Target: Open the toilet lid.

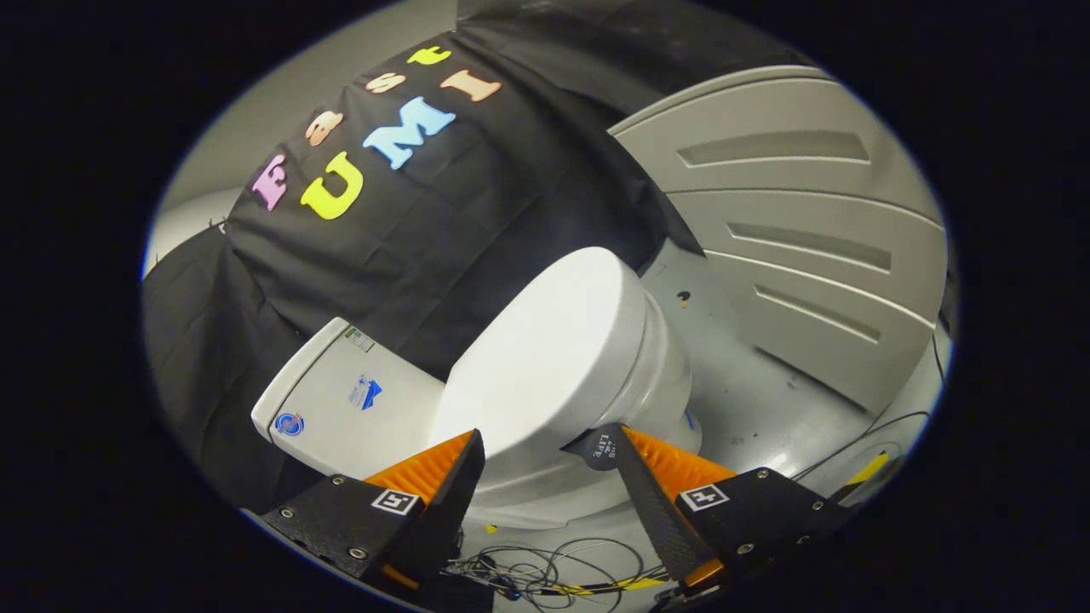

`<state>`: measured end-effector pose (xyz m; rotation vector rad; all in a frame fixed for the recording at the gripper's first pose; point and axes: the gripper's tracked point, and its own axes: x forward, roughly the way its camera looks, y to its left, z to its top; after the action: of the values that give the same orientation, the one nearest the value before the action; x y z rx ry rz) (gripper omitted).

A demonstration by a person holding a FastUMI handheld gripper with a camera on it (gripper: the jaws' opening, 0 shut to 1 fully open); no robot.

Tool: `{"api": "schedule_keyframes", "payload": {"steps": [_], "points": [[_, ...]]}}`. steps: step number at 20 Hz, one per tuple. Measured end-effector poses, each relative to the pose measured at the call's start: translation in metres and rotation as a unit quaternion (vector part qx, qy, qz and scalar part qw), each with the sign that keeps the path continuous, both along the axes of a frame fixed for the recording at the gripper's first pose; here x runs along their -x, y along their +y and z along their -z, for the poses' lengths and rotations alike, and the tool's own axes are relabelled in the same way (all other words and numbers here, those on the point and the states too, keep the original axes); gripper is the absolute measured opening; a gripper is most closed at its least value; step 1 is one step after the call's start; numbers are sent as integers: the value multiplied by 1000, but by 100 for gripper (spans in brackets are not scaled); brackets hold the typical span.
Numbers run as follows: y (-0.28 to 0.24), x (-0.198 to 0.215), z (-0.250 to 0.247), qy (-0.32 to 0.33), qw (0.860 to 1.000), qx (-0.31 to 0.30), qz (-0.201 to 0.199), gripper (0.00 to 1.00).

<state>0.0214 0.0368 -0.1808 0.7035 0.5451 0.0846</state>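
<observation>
A white toilet stands just ahead of me and looks tilted because the camera is rolled. Its smooth lid (545,349) lies down flat over the bowl (664,383). The white tank (341,400), with a few small stickers, sits behind the lid against the black cloth. My gripper (535,447) is open, and the near edge of the lid and the rim lie between the two fingers. One fingertip (467,455) is on the tank side and the other fingertip (606,447) is on the bowl side. Neither finger presses on the lid.
A grey panelled wall (792,247) rises beyond the bowl. The grey floor (749,400) runs around the toilet's base. Loose cables (545,570) and a strip of yellow-black tape (596,587) lie on the floor beneath the fingers.
</observation>
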Motion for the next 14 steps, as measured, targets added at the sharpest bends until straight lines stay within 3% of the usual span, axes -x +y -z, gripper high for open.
{"api": "schedule_keyframes", "payload": {"steps": [8,14], "points": [[10,-6,21,44,993,-107,12,95],[7,-11,25,64,968,-234,58,91]]}}
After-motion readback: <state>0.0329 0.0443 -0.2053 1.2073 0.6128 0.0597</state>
